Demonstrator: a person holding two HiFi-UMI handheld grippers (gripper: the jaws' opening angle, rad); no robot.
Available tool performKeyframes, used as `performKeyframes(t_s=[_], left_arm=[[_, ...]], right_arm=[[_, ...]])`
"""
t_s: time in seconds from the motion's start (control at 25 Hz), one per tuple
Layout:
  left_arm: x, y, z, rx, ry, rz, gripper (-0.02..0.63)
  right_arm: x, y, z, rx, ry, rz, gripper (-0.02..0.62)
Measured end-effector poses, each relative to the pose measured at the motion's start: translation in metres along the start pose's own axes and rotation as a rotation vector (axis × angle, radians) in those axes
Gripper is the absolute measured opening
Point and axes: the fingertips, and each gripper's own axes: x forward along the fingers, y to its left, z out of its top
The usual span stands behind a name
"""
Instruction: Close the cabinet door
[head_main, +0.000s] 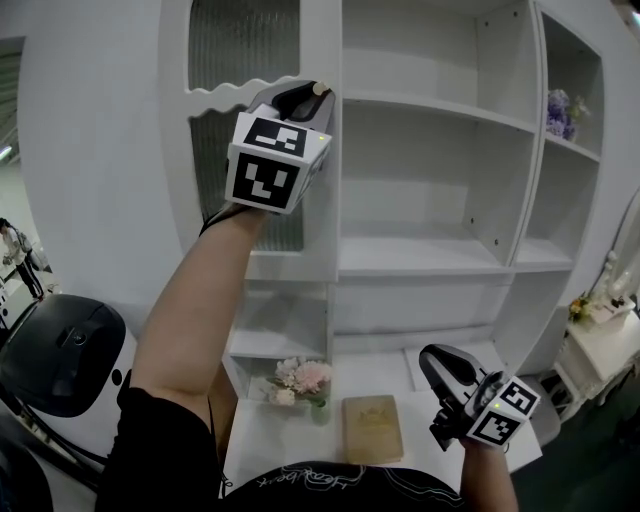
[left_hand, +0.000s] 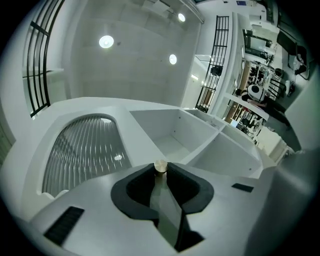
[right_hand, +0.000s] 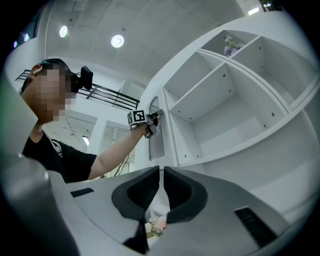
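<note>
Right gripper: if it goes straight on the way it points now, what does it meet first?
Probably the white cabinet, close to the edge of its door. The right gripper has nothing nearer in that line, though depth is hard to judge.

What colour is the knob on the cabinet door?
Brass-gold knob, clearest in the left gripper view.

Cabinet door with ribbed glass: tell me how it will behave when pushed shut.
The door will likely swing as one stiff panel: its white frame looks solid. The ribbed glass may be fragile, so a slam seems risky. The small round knob could slip from the left gripper clamped on it.
</note>
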Motion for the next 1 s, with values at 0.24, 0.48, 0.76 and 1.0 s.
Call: performKeyframes(t_s=[0.24, 0.48, 0.76, 1.0], left_arm=[[0.009, 0.0, -0.006, 0.03, 0.029, 0.023, 0.084], [0.009, 0.0, -0.007, 0.041, 0.044, 0.041, 0.083], [0.008, 0.0, -0.007, 0.022, 0.077, 0.043, 0.09], [-0.004, -0.01, -0.005, 0.081, 0.08, 0.006, 0.228]], right_arm=[[-0.005, -0.004, -0.002, 0.019, -0.011, 0.002, 0.055], [-0.019, -0.004, -0.003, 0.018, -0.01, -0.02, 0.055], [-0.028, 0.014, 0.001, 0.006, -0.019, -0.029, 0.055], [-0.036, 0.031, -0.005, 0.015, -0.008, -0.055, 0.055]])
